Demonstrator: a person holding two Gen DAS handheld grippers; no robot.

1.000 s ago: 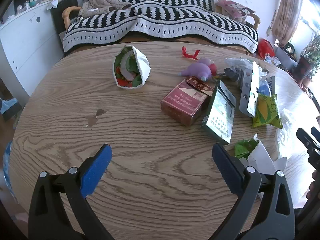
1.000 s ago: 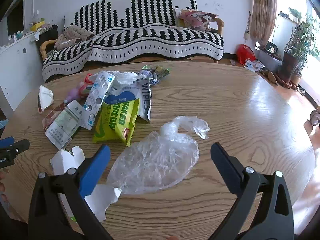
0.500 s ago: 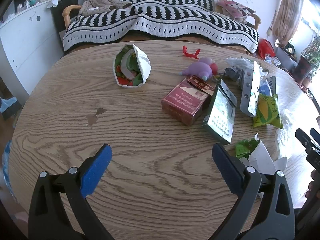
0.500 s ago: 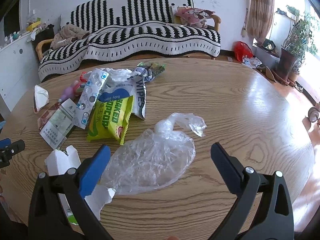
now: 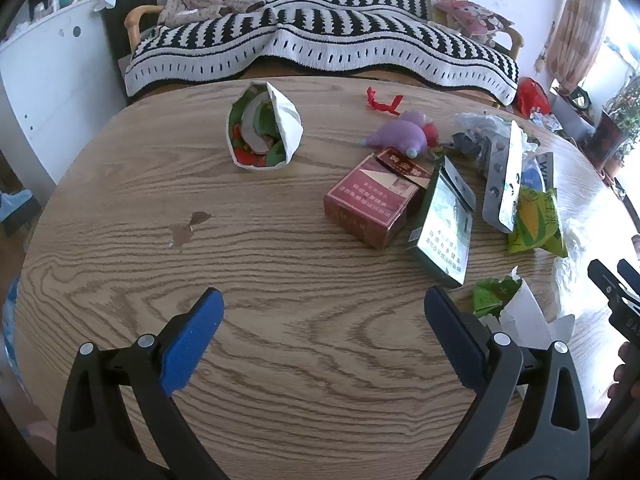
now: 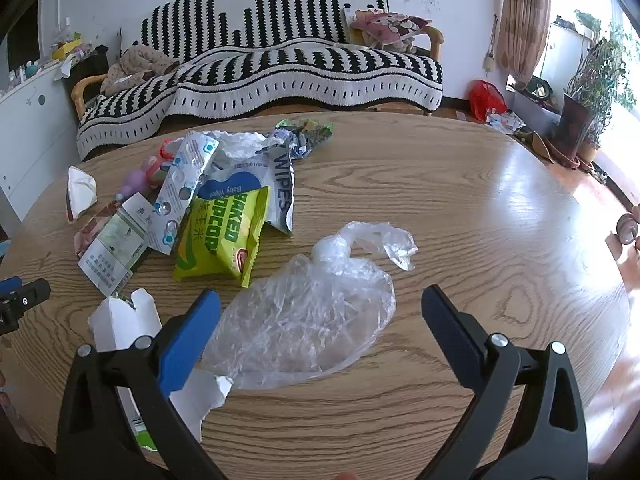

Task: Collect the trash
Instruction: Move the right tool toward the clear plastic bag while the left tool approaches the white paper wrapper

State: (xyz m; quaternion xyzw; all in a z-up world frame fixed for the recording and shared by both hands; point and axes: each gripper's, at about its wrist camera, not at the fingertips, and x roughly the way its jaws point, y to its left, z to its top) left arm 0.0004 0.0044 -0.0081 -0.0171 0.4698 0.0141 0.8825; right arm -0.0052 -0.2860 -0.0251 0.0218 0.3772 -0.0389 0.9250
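Table [image 5: 280, 264]: round, wood grain, trash scattered across it.
Left gripper [image 5: 323, 316]: jaws spread wide, nothing held, hovering over bare wood.
Right gripper [image 6: 320, 316]: jaws spread wide, nothing gripped, clear plastic bag [image 6: 304, 320] lying between the fingers.
Paper wrapper [image 5: 264, 128]: open, red and green scraps seen inside.
Red cigarette box [image 5: 372, 204]: lid flipped up, contents not visible; green box [image 5: 442, 228] just beside it.
Popcorn bag [image 6: 222, 236]: flat, partly overlapped onto wipes pack [image 6: 260, 184].
Torn white carton [image 6: 124, 320]: at the near table edge, beside the right gripper's left finger.

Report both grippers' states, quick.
Left gripper: open, holding nothing, over bare table.
Right gripper: open, holding nothing, straddling the clear plastic bag.
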